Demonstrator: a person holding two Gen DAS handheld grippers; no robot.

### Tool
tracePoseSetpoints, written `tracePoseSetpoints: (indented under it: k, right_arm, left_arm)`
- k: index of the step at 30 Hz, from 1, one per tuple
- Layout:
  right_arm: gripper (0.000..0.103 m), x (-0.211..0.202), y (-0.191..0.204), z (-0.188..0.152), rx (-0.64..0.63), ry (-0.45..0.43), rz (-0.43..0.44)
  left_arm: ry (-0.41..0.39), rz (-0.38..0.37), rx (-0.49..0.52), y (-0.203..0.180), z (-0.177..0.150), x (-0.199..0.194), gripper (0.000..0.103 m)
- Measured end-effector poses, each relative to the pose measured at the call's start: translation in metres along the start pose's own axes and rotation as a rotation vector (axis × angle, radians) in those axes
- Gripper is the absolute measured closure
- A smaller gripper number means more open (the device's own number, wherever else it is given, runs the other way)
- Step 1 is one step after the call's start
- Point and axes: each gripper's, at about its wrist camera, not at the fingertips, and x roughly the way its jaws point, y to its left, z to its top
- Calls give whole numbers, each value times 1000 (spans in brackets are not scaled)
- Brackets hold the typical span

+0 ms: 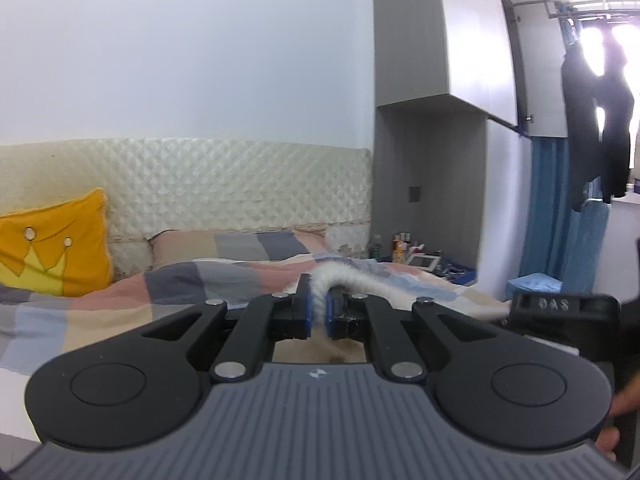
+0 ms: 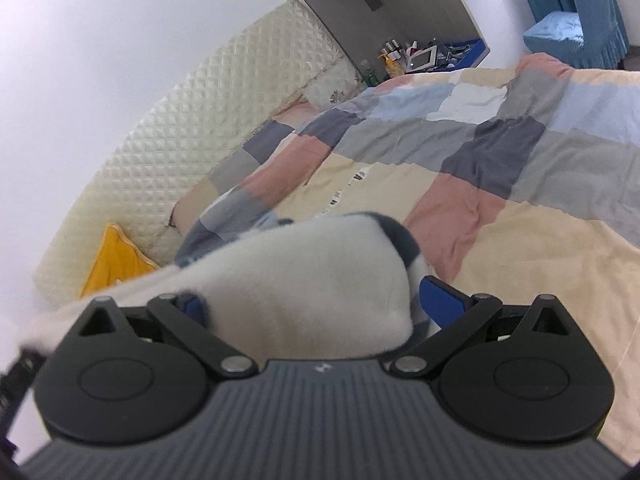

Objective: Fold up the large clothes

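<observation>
A bedroom with a pale wall, grey cupboards and a blue curtain by the bright window. The bed takes up most of both views, under a checked quilt of pink, grey, blue and cream squares that lies rumpled rather than flat. A quilted cream headboard runs behind it, with a yellow cushion propped at its left end and a cluttered bedside shelf at the far corner.

The garment is a fluffy white piece with a dark trim at one edge, held up off the bed between the two claws. In the left view a narrow roll of it arches up and over to the right. The left claw is pinched almost fully closed on that thin fold. The right claw stands much wider, with a thick bunch of the white fabric filling the gap between its blue pads; whether the pads press on it firmly, I cannot tell.

This looks like an early step: the garment is lifted and bunched, not yet spread. The next move probably calls for drawing the two claws apart to stretch the fabric, then laying it flat on the quilt before any fold.
</observation>
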Motion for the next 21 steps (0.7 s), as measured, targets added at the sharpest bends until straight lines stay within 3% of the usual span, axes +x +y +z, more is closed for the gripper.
tracePoseSetpoints:
  k: [5,12,15,18,20,21]
  right_arm:
    - [0,10,3,-8,-55,19,-59]
    - [0,43,-12,-76,-14,271,-134]
    - [1,37,-16,-94,-20,301,-124]
    - [8,27,-12,-95,-75,280,-123]
    - [31,19,-9,-90,-98,265,-83]
    - [35,11,-8,-90,-101,244,-75]
  left_arm:
    - [-8,10,-13,0,0,-3,95]
    - [-14,45,-66,16,2,2,95]
    - [-6,64,-91,24,-1,4,95]
    - [-4,84,-118,30,-6,4,95]
    - [-4,93,-143,34,-8,4,95]
    - [-2,94,-158,34,-9,4,95]
